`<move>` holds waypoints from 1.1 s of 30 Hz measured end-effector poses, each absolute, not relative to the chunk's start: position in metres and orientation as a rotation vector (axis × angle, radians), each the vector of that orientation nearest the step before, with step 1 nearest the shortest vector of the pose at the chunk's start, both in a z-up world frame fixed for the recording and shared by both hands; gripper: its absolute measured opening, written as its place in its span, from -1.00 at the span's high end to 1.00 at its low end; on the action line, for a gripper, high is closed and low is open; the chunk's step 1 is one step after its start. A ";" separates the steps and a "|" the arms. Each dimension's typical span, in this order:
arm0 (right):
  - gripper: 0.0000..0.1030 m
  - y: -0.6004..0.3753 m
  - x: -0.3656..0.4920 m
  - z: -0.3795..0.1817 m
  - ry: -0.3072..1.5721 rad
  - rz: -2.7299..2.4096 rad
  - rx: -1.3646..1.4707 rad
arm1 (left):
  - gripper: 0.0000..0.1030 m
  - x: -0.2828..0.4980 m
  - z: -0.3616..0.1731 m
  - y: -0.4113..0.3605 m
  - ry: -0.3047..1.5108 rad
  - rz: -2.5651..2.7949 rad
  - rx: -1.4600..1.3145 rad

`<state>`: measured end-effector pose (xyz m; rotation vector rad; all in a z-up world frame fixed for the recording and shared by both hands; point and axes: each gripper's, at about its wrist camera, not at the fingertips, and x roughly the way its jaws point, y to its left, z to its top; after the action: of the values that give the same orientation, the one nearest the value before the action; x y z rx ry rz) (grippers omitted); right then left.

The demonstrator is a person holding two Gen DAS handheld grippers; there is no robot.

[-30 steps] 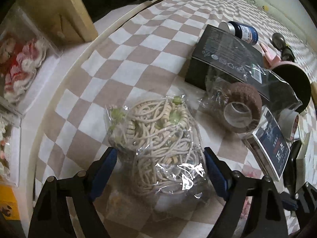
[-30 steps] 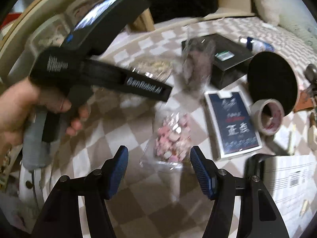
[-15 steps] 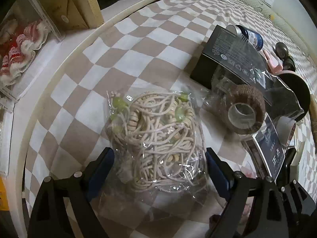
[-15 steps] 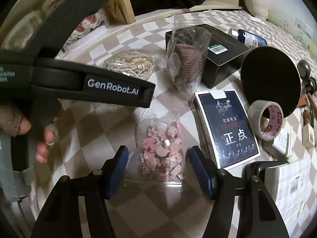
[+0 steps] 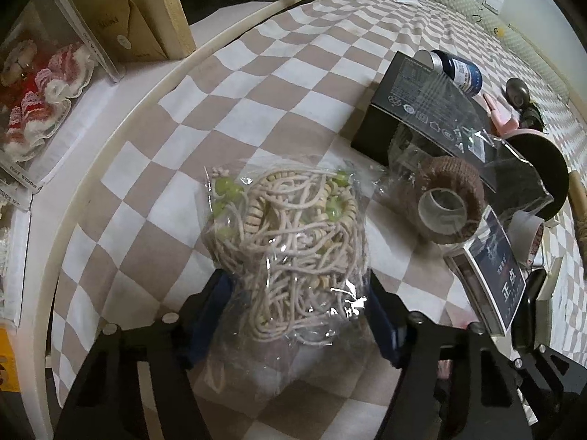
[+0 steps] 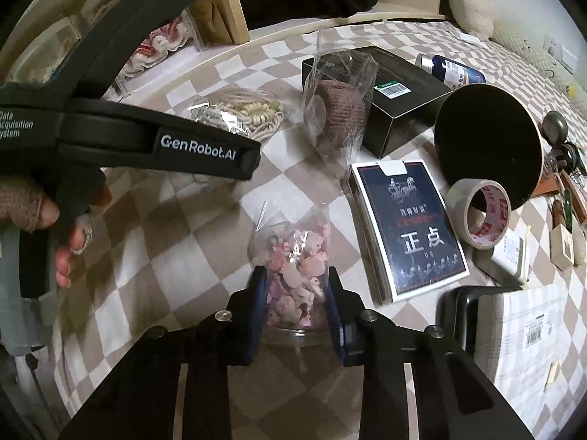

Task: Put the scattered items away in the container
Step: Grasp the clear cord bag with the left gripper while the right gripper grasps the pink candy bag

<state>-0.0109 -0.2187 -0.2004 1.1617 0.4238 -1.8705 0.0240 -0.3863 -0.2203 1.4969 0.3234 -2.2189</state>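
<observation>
Checkered cloth (image 5: 279, 84) covers the whole work surface under both tools. Ahead and to the right of the left gripper (image 5: 297, 306) sits a black box (image 5: 411, 110), with a blue can (image 5: 460, 71) lying just behind it. A round black disc (image 6: 489, 143) stands tilted ahead-right of the right gripper (image 6: 296, 295), overlapping the edge of a tape roll (image 6: 482, 212). A dark card box (image 6: 407, 227) lies flat just to the right of the right gripper. A brown bandage roll (image 5: 449, 200) in clear wrap leans against the black box, right of the left gripper's line. The bag of cord (image 5: 290, 242), pale string with green beads in clear plastic, sits between the left gripper's blue pads; both pads press its near end and the plastic bunches there, so the left tool grips it, with the bag's far end on the cloth. The bag of pink charms (image 6: 297, 267) stands upright between the right gripper's pads, squeezed narrow on both sides, so the right tool is clamped on it. The person's left hand (image 6: 55, 220) wraps the left tool's handle, seen at far left from the right camera.
</observation>
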 end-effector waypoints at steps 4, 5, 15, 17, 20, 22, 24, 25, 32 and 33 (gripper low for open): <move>0.47 -0.212 -0.009 -0.199 0.428 -1.876 1.172 | 0.04 0.037 -0.215 -0.382 0.340 -2.235 1.489; 0.49 -0.210 -0.008 -0.199 0.427 -1.877 1.175 | 0.05 0.040 -0.212 -0.380 0.343 -2.237 1.488; 0.61 -0.195 -0.006 -0.191 0.400 -1.911 1.179 | 0.33 0.040 -0.195 -0.388 0.416 -2.255 1.491; 0.62 -0.194 -0.007 -0.189 0.395 -1.917 1.176 | 0.34 0.032 -0.194 -0.390 0.421 -2.259 1.491; 0.62 -0.191 -0.008 -0.184 0.372 -1.925 1.171 | 0.35 0.027 -0.192 -0.390 0.450 -2.269 1.479; 0.62 -0.189 -0.008 -0.179 0.362 -1.931 1.164 | 0.35 0.027 -0.189 -0.390 0.471 -2.281 1.464; 0.62 -0.185 -0.008 -0.173 0.363 -1.939 1.158 | 0.35 0.026 -0.185 -0.391 0.490 -2.293 1.448; 0.62 -0.183 -0.008 -0.170 0.361 -1.944 1.153 | 0.35 0.025 -0.183 -0.391 0.495 -2.298 1.441; 0.62 -0.189 -0.018 -0.157 0.341 -1.973 1.140 | 0.36 0.009 -0.169 -0.380 0.485 -2.320 1.408; 0.62 -0.189 -0.019 -0.155 0.343 -1.979 1.139 | 0.36 0.007 -0.167 -0.378 0.481 -2.320 1.405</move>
<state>-0.0194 -0.1889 -0.1549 1.1391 0.3426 -1.9785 0.0074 -0.3778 -0.1672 1.4055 0.4805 -2.3202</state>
